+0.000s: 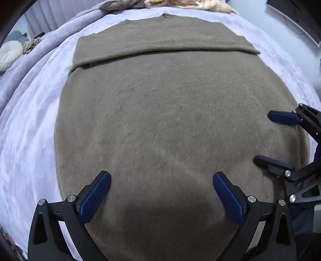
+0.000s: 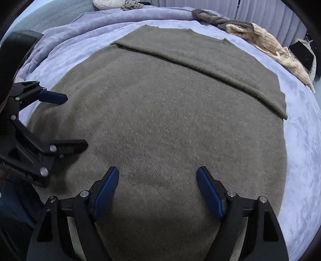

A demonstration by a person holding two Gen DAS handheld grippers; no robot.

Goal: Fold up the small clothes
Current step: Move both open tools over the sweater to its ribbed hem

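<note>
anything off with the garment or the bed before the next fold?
Nothing stands out. The olive garment lies flat on the lavender blanket, far edge already folded over neatly. Loose clothes sit bunched at the bed's far end, apart from it.

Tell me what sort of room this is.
Most likely a bedroom: a lavender plush bedspread covers a wide bed, a round white ruffled cushion lies at its far end, and pale pleated curtains hang behind.
</note>
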